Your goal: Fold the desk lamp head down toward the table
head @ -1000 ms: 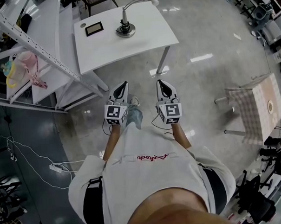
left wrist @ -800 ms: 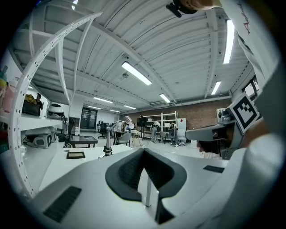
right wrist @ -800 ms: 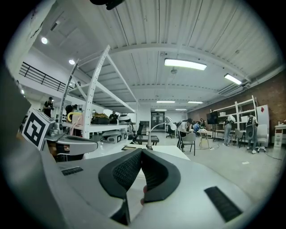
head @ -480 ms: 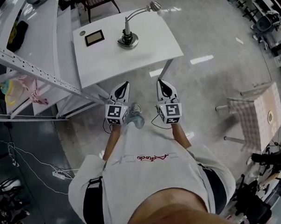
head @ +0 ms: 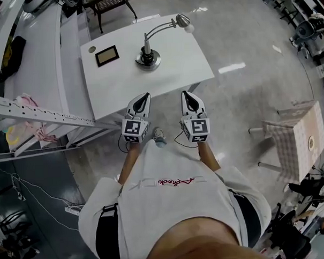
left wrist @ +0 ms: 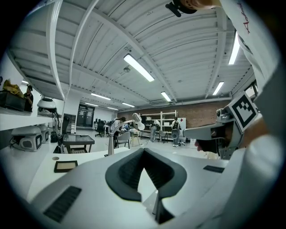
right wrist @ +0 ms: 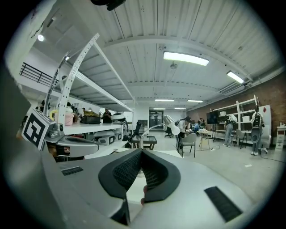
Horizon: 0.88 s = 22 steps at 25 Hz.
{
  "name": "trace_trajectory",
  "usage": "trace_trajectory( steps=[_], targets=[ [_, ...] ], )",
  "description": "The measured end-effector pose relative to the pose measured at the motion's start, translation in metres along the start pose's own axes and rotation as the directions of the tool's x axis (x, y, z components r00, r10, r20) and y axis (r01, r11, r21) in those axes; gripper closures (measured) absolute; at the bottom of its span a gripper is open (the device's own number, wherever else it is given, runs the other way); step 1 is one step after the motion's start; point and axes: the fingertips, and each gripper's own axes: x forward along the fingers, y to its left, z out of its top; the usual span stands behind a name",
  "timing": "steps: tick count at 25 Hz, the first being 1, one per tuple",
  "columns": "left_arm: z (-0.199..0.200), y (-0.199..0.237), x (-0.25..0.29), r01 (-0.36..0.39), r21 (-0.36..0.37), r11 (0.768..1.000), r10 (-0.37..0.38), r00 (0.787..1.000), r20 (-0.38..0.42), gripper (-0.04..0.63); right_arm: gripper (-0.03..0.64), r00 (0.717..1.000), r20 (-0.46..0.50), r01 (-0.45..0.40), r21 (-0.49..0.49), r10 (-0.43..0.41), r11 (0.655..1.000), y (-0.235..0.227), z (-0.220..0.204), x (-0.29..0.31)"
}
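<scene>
A silver desk lamp stands on the white table (head: pixel 122 82), with its round base (head: pixel 147 59) near the table's middle. Its curved neck rises to the head (head: pixel 183 20) over the far right edge. My left gripper (head: pixel 143 96) and right gripper (head: pixel 185 93) are held side by side at the table's near edge, both shut and empty, well short of the lamp. The left gripper view shows the lamp stem (left wrist: pixel 110 142) and head (left wrist: pixel 139 121) beyond the shut left gripper (left wrist: pixel 143 150). From the right gripper (right wrist: pixel 141 151), the lamp head (right wrist: pixel 172 126) appears raised above the table.
A black-framed tablet (head: pixel 107 55) and a small round disc (head: pixel 92 49) lie on the table left of the lamp. A white shelving rack (head: pixel 38 113) stands at the left, a checked-cloth table (head: pixel 301 131) at the right, and a chair (head: pixel 111 1) behind the table.
The table and lamp have come closer to both grippers as the person walked up to it. Both grippers stayed shut and side by side.
</scene>
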Motion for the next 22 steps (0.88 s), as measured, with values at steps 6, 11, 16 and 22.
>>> trace_trajectory(
  steps=[6, 11, 16, 22],
  targets=[
    [0.006, 0.029, 0.039, 0.020, -0.001, 1.000, -0.020, 1.000, -0.002, 0.571, 0.594, 1.000, -0.013, 0.020, -0.001, -0.020, 1.000, -0.016, 0.001, 0.041],
    [0.009, 0.049, 0.062, 0.032, 0.005, 0.999, -0.032, 0.999, 0.002, 0.571, 0.594, 1.000, -0.003, 0.027, -0.009, -0.027, 1.000, -0.022, 0.005, 0.070],
    [0.007, 0.059, 0.077, 0.052, 0.015, 0.999, -0.052, 0.999, -0.010, 0.571, 0.594, 0.999, -0.016, 0.040, 0.000, -0.040, 0.999, -0.026, 0.000, 0.085],
    [0.001, 0.059, 0.081, 0.064, 0.016, 0.998, -0.063, 0.998, -0.020, 0.571, 0.594, 0.998, -0.035, 0.046, 0.009, -0.046, 0.999, -0.027, -0.011, 0.085]
  ],
)
